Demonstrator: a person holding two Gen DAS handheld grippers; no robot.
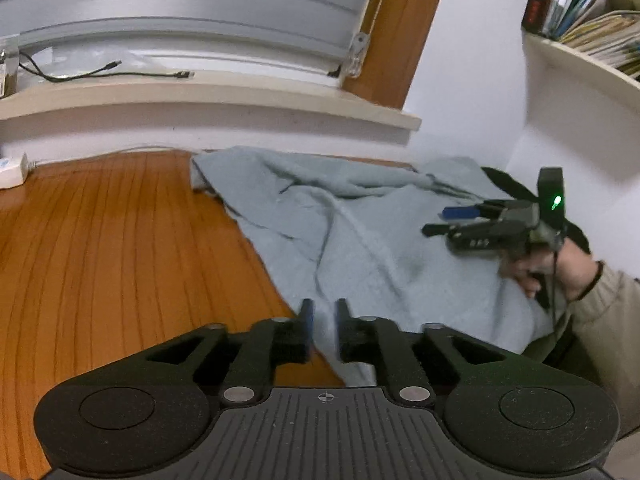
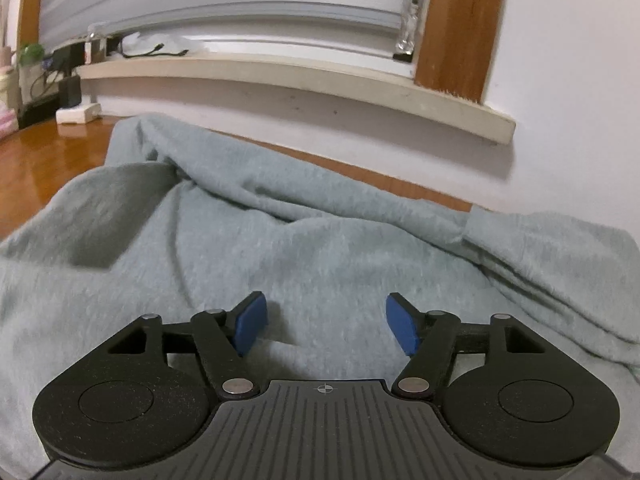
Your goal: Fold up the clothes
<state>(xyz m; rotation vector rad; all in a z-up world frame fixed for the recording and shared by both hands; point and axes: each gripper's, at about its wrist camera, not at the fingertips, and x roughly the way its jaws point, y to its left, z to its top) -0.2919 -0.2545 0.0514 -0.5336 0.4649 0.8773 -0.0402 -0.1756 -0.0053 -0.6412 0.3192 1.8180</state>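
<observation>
A pale grey-green garment (image 1: pixel 360 232) lies rumpled on the wooden table (image 1: pixel 120 240), with folds running toward the wall. My left gripper (image 1: pixel 325 320) hovers at the garment's near left edge. Its blue pads stand a narrow gap apart, not pressing on the cloth that shows through the gap. My right gripper (image 1: pixel 444 221), held by a person's hand (image 1: pixel 560 268), sits over the garment's right side. In the right wrist view the right gripper (image 2: pixel 326 320) is wide open just above the garment (image 2: pixel 320 248), with nothing between its pads.
A window sill (image 1: pixel 200 96) with loose cables (image 1: pixel 100 74) overhangs the table's far edge. A white power adapter (image 1: pixel 12 172) rests at the far left. A shelf of books (image 1: pixel 592 20) hangs on the wall at upper right. Bare wood lies left of the garment.
</observation>
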